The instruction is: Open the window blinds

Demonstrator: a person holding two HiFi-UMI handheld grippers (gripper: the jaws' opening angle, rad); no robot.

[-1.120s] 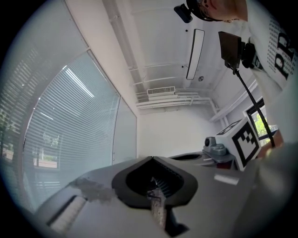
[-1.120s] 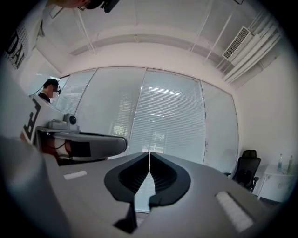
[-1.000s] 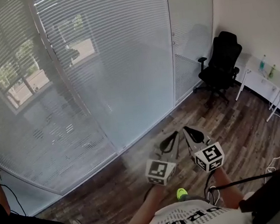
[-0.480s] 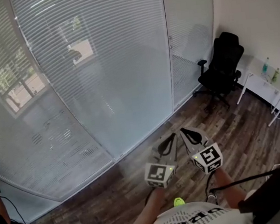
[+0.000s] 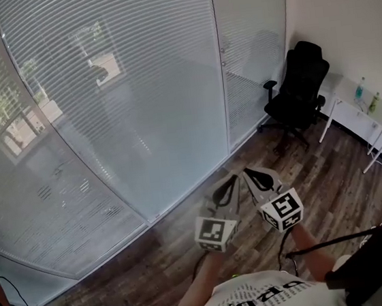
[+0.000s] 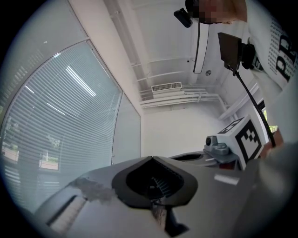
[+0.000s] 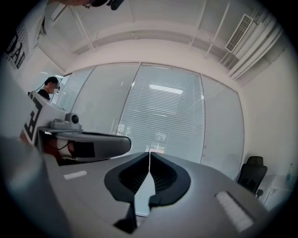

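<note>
Your left gripper point(image 5: 228, 187) and right gripper point(image 5: 257, 178) are held side by side. Each has its jaws pressed together on nothing, the dark ribbed pads meeting at the tips. The blinds point(image 5: 135, 86) hang ahead of both grippers and well apart from them, thin pale horizontal slats across tall panels with slim frames. Ahead and to the right of your right gripper stands a black padded swivel chair point(image 5: 298, 92), with a white thin-legged table point(image 5: 361, 112) just past it. Dark wood-plank floor point(image 5: 324, 181) lies below the grippers.
</note>
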